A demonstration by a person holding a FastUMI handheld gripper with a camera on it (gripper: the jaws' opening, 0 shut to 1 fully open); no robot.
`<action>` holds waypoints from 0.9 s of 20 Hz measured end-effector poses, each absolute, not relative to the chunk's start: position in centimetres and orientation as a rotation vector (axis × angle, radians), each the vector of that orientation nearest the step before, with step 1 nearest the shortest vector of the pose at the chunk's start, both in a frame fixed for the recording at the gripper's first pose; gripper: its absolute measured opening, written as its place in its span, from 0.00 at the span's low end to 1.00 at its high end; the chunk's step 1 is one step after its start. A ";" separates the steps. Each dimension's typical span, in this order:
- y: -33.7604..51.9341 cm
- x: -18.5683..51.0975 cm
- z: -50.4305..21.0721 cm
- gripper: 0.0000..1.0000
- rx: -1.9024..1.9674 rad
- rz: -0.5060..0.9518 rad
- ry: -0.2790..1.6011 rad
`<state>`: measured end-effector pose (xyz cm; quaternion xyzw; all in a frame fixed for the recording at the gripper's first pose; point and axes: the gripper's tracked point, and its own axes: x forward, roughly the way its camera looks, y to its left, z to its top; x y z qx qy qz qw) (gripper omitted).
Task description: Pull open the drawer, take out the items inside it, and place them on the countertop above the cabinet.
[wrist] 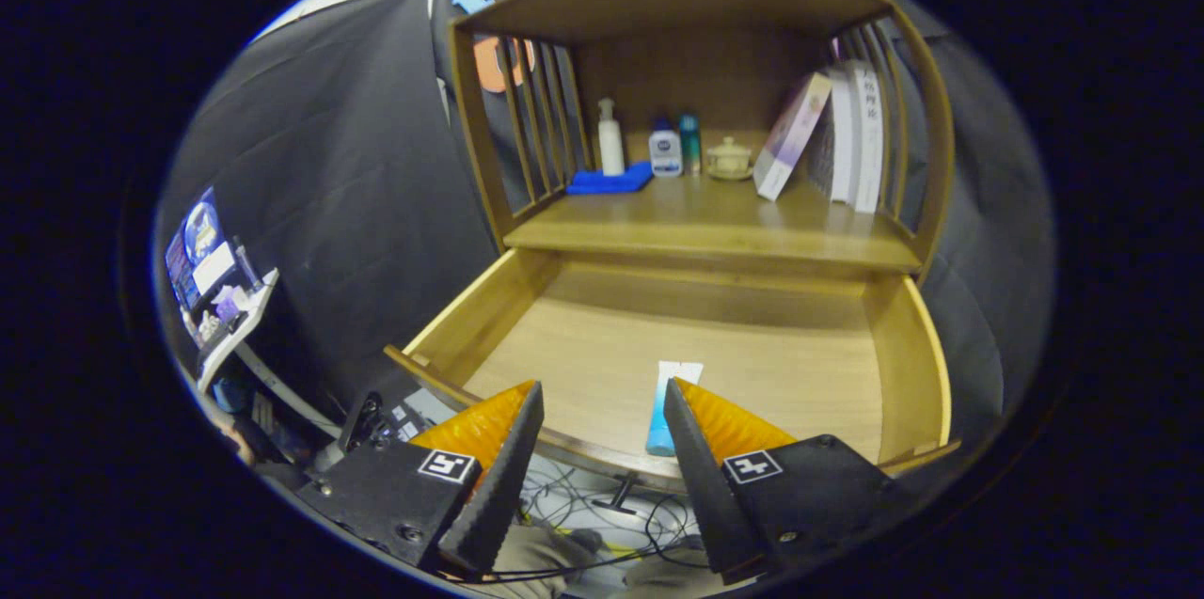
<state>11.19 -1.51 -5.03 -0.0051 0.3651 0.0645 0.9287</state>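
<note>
Two fingers of my gripper (602, 411) stand spread wide apart with nothing pinched between them, hanging over the front edge of the pulled-out light wooden drawer (903, 364). Between the fingertips, nearer the right one, lies a slim blue tube with a white crimped end (666, 406); it rests flat on the drawer's floor close to the front wall, its blue cap end toward me and partly hidden by the right finger (691, 449). I cannot tell whether that finger touches it.

The drawer is fully open, and the tube is the one item I see in it. Below its front edge a small dark handle (616, 494) sticks out, and beneath that a tangle of cables (583, 510) lies on the floor.

Beyond the drawer is the brown wooden countertop (715, 223) of the cabinet, under a slatted wooden hutch (527, 119). At its back stand a white pump bottle (610, 140) on a flat blue tray (609, 180), a short white bottle with a blue cap (665, 149), a slender teal bottle (690, 144) and a small cream lidded cup on a saucer (729, 159). To their right a pale book (792, 135) leans against several upright white books (856, 133).
</note>
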 end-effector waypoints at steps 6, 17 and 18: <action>-4.2 14.4 -8.8 0.82 0.000 0.017 1.004; -4.7 17.2 -14.7 0.77 0.033 -0.070 1.353; -4.8 17.2 -15.2 0.76 0.031 -0.076 1.377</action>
